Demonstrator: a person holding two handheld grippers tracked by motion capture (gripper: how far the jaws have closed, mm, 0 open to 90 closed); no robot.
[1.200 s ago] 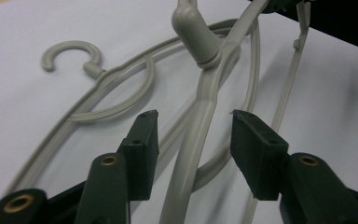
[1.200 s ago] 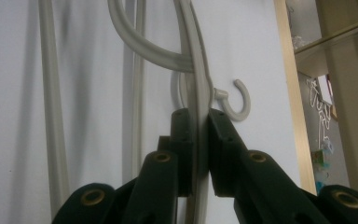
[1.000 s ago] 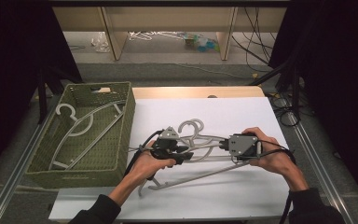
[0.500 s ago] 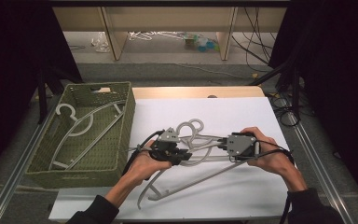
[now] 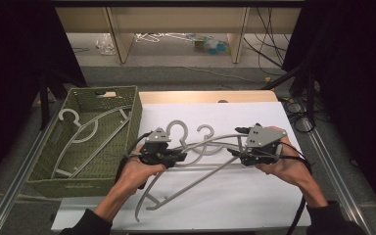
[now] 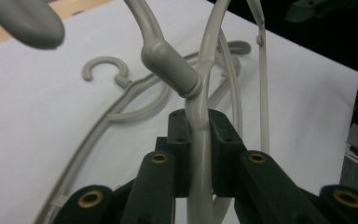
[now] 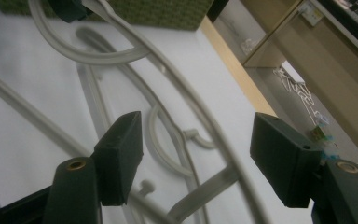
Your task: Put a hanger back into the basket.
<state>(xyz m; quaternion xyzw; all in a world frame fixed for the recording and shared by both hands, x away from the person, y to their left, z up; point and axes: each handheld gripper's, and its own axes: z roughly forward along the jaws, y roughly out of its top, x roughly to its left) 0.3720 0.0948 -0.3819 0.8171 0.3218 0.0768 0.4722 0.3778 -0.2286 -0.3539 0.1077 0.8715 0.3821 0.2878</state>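
Left gripper [image 5: 178, 155], centre-left of the high view, is clamped on the arm of a grey hanger [image 5: 196, 171] just below its hook neck; the left gripper view confirms both jaws pressed against the bar [image 6: 199, 154]. Since a second ago the hanger has swung: its lower end now reaches down toward the bottom centre of the frame, and the right gripper [image 5: 236, 152] has let go, jaws spread wide in its own view with hanger bars [image 7: 200, 121] passing between them untouched. Reads as a hand-off to one-gripper carrying. A second hanger [image 5: 206, 134] lies on the white surface [image 5: 254, 205], possibly tangled under the first; overlap is hard to resolve. The green basket [image 5: 54, 183] at frame left already holds one hanger [image 5: 95, 128], the likely destination.
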